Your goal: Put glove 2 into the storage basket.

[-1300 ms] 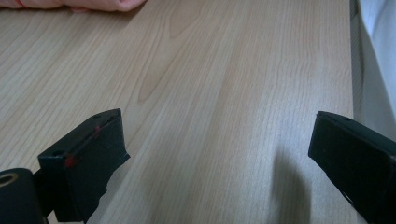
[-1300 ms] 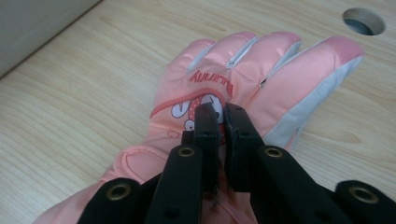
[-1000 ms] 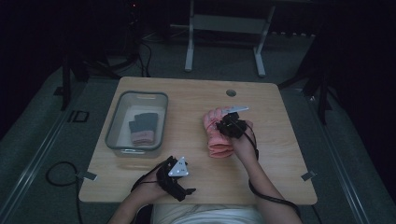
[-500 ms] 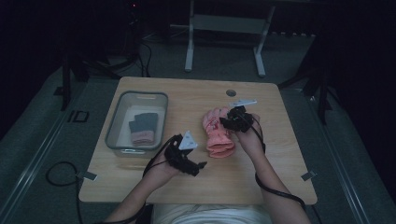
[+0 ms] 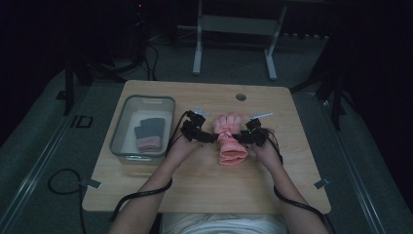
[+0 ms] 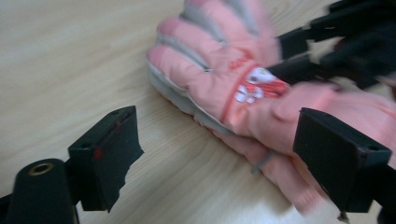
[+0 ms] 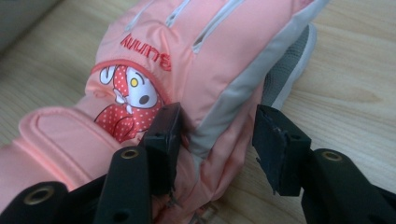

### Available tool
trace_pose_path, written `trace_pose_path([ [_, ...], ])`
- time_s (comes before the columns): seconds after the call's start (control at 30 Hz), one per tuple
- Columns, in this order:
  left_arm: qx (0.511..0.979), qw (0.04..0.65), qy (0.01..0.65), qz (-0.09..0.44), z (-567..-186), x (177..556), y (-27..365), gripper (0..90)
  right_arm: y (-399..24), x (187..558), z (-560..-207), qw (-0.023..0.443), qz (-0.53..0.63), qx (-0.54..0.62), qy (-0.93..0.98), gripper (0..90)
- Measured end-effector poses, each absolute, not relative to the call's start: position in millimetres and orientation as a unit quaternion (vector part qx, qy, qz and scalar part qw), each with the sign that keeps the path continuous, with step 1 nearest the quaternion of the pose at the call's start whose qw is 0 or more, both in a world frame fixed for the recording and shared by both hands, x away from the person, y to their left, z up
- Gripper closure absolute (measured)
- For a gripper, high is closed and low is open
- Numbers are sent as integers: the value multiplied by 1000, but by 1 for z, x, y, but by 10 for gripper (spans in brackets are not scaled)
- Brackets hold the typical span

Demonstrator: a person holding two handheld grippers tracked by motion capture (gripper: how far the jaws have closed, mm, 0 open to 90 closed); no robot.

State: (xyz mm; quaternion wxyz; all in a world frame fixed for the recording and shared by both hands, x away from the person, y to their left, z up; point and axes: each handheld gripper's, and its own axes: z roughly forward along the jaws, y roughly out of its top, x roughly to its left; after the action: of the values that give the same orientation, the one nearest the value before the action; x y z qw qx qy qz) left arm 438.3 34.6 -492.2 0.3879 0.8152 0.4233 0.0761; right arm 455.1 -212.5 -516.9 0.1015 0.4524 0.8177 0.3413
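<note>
The pink glove [image 5: 230, 139] lies flat on the tabletop [image 5: 160, 195] near its middle, just right of the clear bin [image 5: 127, 102] that holds a dark glove [image 5: 148, 132]. Its long axis runs near to far: the finger ends point toward the far edge and the cuff toward the person. The back faces up, with a cartoon patch [image 7: 125, 100] and red lettering on it.

The left tool [image 5: 210, 137] sits at the glove's left side, jaws wide; they have just been closing a little, and in the left gripper view one jaw is over the cuff end while the other stands clear over bare wood, so nothing is pinched. The right tool [image 5: 242, 138] is at the glove's right edge, jaws half apart and just been opening; the grey-trimmed edge lies between them, one jaw touching the pink back, the other standing off.

A second ago the left tool was at the near edge, well apart from the glove; now it is beside it.
</note>
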Motion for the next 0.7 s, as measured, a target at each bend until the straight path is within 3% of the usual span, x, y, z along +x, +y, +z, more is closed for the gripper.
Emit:
trace_pose_path([
  [0.13, 813, 368, 448, 58, -510, 458, 19, 186, -207, 452, -516, 121, 332, 441, 825, 545],
  [0.37, 807, 362, 466, -6, -535, 477, 8, 218, -209, 452, -522, 110, 343, 448, 819, 561],
  [0.53, 787, 402, 463, -72, -546, 479, 11, 478, -208, 452, -524, 104, 341, 459, 814, 585],
  [0.7, 796, 399, 450, -63, -540, 476, 8, 719, -207, 449, -526, 108, 351, 456, 811, 643],
])
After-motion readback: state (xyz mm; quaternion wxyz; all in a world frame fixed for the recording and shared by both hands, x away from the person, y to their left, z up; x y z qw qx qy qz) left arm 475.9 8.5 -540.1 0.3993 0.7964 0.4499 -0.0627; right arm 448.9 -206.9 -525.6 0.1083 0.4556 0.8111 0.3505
